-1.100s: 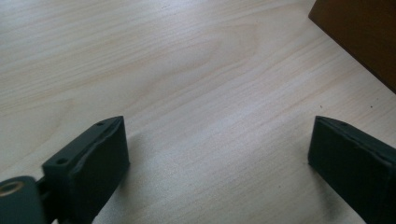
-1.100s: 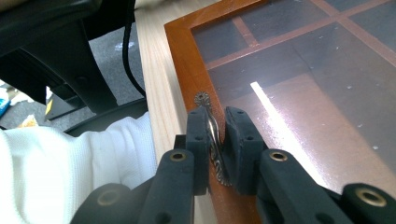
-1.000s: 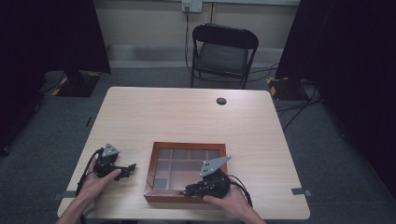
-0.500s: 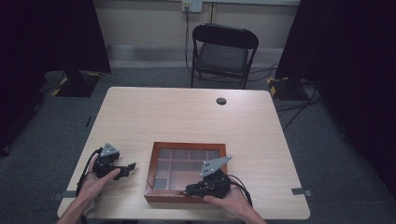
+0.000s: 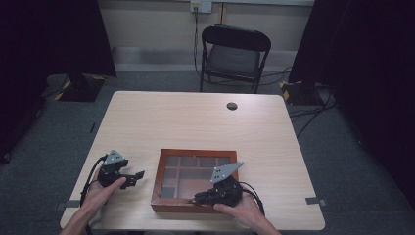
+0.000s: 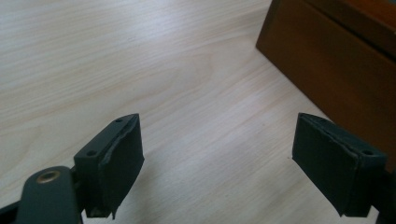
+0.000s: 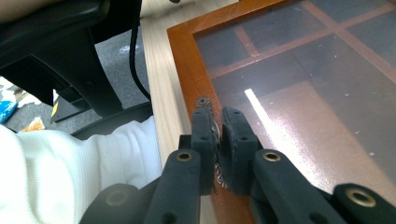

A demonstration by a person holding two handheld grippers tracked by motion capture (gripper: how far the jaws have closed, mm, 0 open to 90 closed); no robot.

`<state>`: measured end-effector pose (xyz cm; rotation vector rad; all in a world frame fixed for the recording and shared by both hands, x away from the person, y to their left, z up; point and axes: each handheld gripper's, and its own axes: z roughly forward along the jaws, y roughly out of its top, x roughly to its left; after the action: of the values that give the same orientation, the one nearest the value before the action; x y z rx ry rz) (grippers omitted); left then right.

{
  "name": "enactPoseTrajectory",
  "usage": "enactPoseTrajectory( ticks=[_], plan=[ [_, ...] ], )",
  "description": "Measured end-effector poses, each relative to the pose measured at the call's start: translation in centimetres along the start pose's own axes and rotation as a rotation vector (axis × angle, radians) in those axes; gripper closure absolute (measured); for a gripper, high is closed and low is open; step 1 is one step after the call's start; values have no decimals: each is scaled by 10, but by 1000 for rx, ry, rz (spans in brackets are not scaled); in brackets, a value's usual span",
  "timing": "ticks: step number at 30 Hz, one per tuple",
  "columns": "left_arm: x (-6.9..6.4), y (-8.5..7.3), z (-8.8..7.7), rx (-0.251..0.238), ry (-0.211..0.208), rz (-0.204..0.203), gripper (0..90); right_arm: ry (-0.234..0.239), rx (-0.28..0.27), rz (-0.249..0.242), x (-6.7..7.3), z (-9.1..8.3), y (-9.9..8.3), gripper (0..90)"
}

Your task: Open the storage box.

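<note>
Right gripper [image 7: 215, 128]: fingers clenched on a small ornate metal clasp [image 7: 203, 101] at the front rim of the wooden box [image 5: 195, 178], whose glass lid (divided by wooden bars into panes) lies closed over the compartments. Left gripper [image 6: 217, 161]: fingers released, spread wide with nothing between them, resting on the table [image 5: 195, 122] just beside the box's left wall [image 6: 327, 60]. The box sits at the near middle of the table, close to the person's edge; a white sleeve [image 7: 70, 163] lies beside the right gripper. Judged step: lifting the lid by its clasp. To do it well, the pinch should stay square on the clasp and rise in an arc about the far hinge side rather than pull toward the person; the free left gripper can brace the box wall so that the box neither slides nor tips.
</note>
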<state>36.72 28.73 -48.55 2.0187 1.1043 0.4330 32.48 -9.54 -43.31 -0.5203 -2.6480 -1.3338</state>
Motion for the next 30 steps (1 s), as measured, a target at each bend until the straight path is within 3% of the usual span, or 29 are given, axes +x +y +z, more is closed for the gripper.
enactPoseTrajectory(
  ticks=[14,22,30],
  plan=[
    [-16,7,-5,-59,-110,28,158,13,3,9,-1,-6,8,846],
    [-25,10,-6,-75,-144,63,157,21,14,20,-1,-7,10,847],
    [-29,11,-6,-85,-188,69,157,37,2,24,-2,-15,19,847]
  ],
)
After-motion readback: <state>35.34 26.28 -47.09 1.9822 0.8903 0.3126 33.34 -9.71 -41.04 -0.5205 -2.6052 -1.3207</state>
